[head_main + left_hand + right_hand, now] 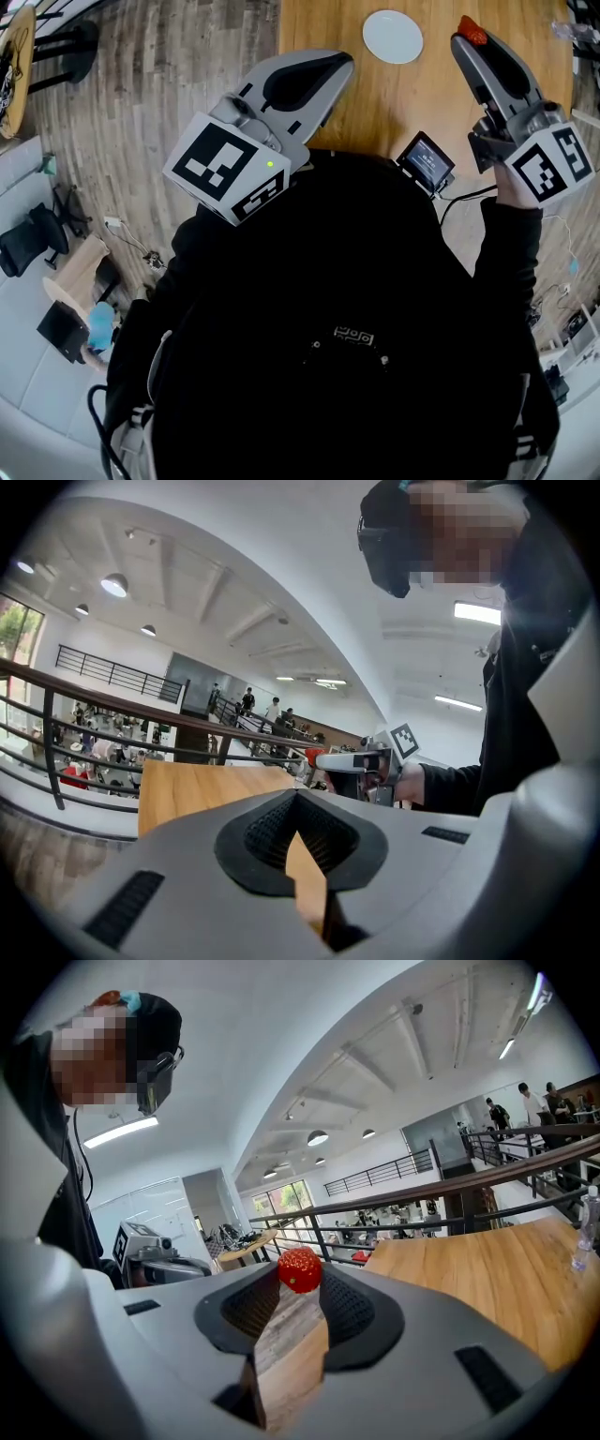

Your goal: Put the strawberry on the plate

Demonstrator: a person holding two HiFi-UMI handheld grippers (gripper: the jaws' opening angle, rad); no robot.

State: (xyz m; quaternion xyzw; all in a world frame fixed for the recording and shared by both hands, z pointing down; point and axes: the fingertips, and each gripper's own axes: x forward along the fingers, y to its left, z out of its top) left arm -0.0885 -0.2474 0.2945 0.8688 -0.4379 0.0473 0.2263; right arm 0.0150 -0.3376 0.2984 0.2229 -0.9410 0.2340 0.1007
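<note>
Wood-grain table (375, 98) runs across the far side of the head view, plank floor to its left, with a white plate (392, 36) lying empty toward the far edge. The strawberry (300, 1269) is not on the table: it sits pinched at the very tips of the right gripper (466, 42), held in the air to the right of the plate. The left gripper (336, 67) has its jaws together with nothing between them. Judging by its look, the berry is light, soft and easily bruised, and its glossy skin may slip. A gentle grip across its widest part seems safest, and the present hold looks shallow. Both jaws cover the berry's sides, so any squashing cannot be seen. A dark torso hides the near table edge.
</note>
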